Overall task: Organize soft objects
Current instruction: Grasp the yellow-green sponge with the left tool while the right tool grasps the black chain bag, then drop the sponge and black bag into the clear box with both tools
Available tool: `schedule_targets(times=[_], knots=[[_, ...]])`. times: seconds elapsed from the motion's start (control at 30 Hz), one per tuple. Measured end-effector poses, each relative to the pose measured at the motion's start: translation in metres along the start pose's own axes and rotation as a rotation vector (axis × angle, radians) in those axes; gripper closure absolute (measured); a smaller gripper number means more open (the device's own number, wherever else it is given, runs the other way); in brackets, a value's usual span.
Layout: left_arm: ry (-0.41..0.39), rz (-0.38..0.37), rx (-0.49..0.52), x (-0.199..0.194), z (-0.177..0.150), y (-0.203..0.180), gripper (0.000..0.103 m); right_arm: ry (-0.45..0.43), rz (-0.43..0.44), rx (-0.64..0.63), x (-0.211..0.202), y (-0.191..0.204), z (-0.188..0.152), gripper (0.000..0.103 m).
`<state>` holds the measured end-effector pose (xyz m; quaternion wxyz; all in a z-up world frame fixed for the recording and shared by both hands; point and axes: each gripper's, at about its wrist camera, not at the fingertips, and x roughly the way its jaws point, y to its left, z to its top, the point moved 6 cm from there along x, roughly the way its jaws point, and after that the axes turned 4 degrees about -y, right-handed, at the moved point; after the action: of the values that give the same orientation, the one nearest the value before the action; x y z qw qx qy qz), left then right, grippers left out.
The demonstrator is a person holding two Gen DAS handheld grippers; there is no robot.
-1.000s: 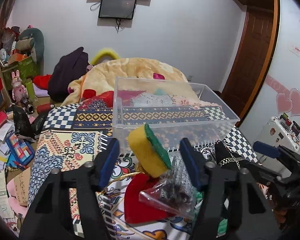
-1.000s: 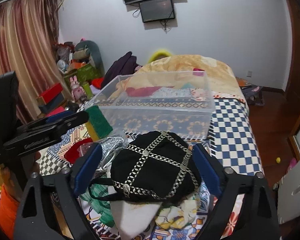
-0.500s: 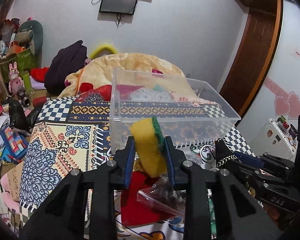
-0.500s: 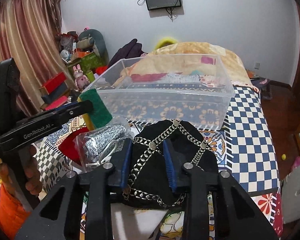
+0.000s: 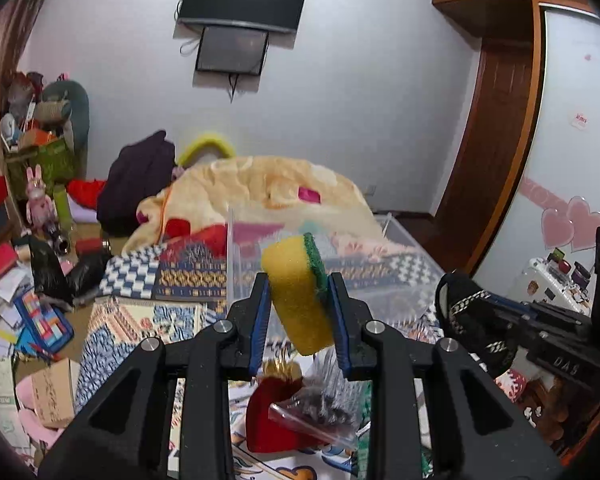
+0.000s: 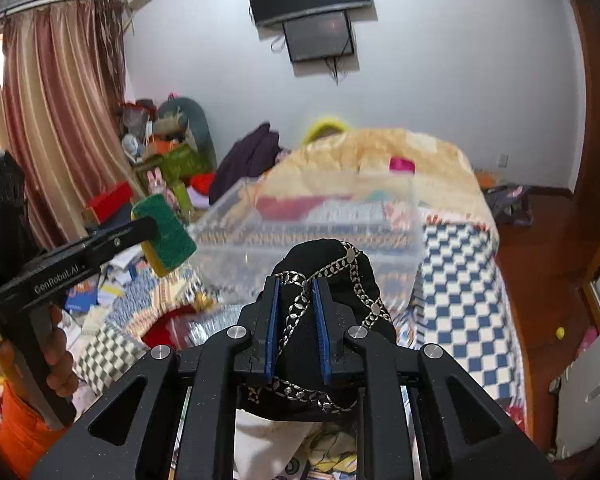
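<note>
My left gripper [image 5: 300, 316] is shut on a yellow sponge with a green scrub side [image 5: 296, 292] and holds it in the air in front of a clear plastic bin [image 5: 396, 280]. The sponge also shows in the right wrist view [image 6: 166, 234]. My right gripper [image 6: 296, 320] is shut on a black cap with silver chains [image 6: 332, 276] and holds it lifted just before the bin [image 6: 320, 224]. The cap also shows at the right of the left wrist view [image 5: 472, 320].
A red soft item [image 5: 268, 416] and a clear bag of dark things [image 5: 320, 408] lie on the patterned bed cover below the left gripper. A yellow blanket [image 5: 268, 188] lies behind the bin. Clutter fills the floor at left [image 5: 28, 312].
Both grippers closed, the left on the sponge and the right on the black cap, and both have lifted their objects up off the bed toward the bin.
</note>
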<state>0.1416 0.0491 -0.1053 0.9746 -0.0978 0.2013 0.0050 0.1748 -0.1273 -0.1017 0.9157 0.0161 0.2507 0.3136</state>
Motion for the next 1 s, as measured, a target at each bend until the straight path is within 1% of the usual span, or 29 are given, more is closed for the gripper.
schedule_targets(times=[0.13, 0.33, 0.6, 0.77, 1.0], knots=[[-0.042, 0.012, 0.019, -0.003, 0.016, -0.002, 0.075, -0.056, 0.0, 0.008, -0.006, -0.004, 0.02, 0.088], [-0.087, 0.026, 0.035, 0.003, 0.037, -0.002, 0.075, -0.122, -0.012, 0.005, -0.002, -0.008, 0.046, 0.088], [-0.073, 0.044, 0.037, 0.037, 0.049, 0.002, 0.075, -0.16, -0.042, -0.038, 0.023, -0.006, 0.069, 0.088], [-0.015, 0.043, 0.025, 0.067, 0.044, 0.009, 0.075, -0.127, -0.078, -0.056, 0.05, -0.011, 0.071, 0.088], [0.099, 0.061, 0.049, 0.11, 0.022, 0.013, 0.075, -0.002, -0.096, -0.067, 0.093, -0.017, 0.054, 0.088]])
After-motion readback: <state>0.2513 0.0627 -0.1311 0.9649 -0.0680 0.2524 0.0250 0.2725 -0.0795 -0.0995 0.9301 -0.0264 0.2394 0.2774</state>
